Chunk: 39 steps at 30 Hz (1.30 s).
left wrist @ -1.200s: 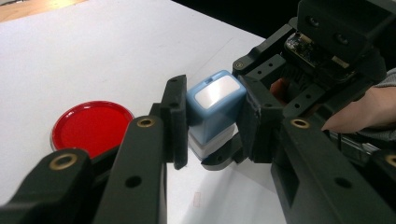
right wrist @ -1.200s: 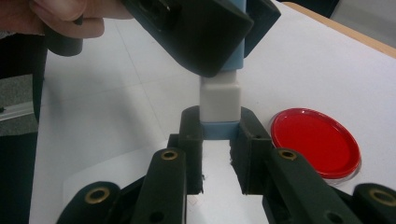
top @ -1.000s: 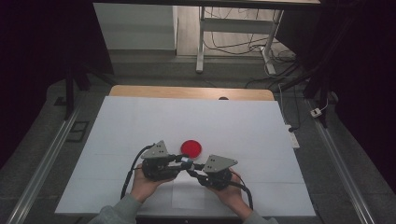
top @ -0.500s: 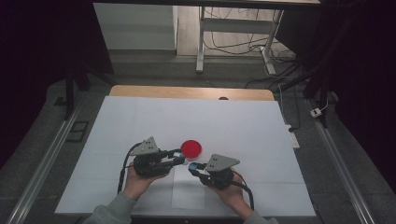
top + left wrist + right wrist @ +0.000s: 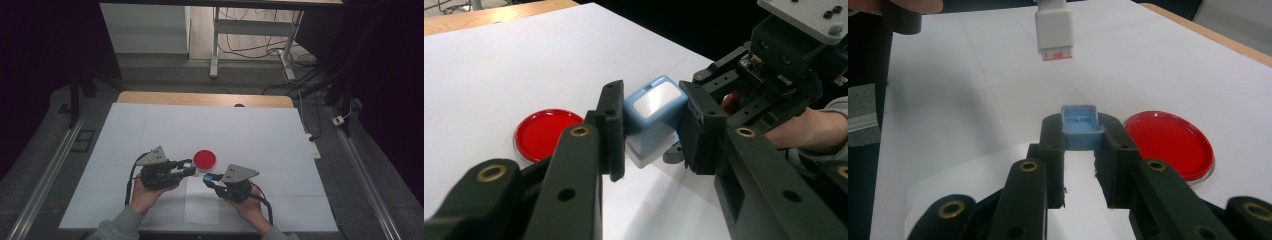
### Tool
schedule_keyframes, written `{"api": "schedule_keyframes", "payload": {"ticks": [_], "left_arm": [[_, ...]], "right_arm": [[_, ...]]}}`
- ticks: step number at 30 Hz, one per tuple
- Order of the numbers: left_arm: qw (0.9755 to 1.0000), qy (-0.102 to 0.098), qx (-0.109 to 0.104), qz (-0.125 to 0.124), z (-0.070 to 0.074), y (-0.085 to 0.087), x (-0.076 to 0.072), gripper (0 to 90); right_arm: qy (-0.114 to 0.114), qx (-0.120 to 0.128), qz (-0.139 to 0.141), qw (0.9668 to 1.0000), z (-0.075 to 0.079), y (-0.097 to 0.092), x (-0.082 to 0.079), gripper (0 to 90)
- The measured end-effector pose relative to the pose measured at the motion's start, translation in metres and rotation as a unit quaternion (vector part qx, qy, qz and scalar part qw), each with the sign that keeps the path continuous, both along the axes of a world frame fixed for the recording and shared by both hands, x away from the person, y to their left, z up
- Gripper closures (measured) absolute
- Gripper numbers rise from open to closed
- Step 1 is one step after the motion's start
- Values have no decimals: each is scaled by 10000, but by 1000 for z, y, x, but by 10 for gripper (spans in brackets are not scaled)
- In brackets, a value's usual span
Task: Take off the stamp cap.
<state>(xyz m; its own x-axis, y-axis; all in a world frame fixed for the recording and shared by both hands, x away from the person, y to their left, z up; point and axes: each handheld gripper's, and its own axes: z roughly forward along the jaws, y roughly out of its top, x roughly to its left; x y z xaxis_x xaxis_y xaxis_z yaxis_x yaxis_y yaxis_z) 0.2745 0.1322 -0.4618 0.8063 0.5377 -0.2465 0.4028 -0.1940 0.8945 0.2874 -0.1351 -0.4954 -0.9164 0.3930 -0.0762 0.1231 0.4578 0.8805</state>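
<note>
My left gripper (image 5: 188, 168) is shut on a small stamp (image 5: 655, 115) with a blue top and a white base. In the right gripper view the same stamp (image 5: 1054, 29) hangs at the top, its reddish face turned down. The right gripper (image 5: 207, 177) is shut on a little blue cap (image 5: 1079, 126), open side up. A short gap separates the two gripper tips. A round red ink pad (image 5: 204, 159) lies on the table just beyond them, and the left gripper view has the pad (image 5: 546, 134) left of the jaws.
A white mat (image 5: 250, 130) covers the table, with a wooden strip (image 5: 200, 98) along the far edge. A loose white sheet (image 5: 200, 205) lies under the hands near the front edge. Metal rails run along both sides.
One second ago the two gripper tips met in front of the red pad. They have since come apart, the left hand drawing a little to the left; the cap stays in the right jaws.
</note>
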Motion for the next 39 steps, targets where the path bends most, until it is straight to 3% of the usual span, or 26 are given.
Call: {"api": "schedule_keyframes", "payload": {"ticks": [12,24,33,39], "left_arm": [[10000,29,1,65,0,4,0,654],[9999,34,54,116,-2,5,2,654],[9999,8,43,141,-1,7,2,653],[9997,-43,130,189,-1,6,2,654]], "right_arm": [[-33,5,-82,10000,0,-6,0,739],[-34,16,-481,9988,0,-42,0,739],[-56,24,-920,9957,2,-80,-3,739],[-38,67,-1064,9943,2,-95,-4,739]]}}
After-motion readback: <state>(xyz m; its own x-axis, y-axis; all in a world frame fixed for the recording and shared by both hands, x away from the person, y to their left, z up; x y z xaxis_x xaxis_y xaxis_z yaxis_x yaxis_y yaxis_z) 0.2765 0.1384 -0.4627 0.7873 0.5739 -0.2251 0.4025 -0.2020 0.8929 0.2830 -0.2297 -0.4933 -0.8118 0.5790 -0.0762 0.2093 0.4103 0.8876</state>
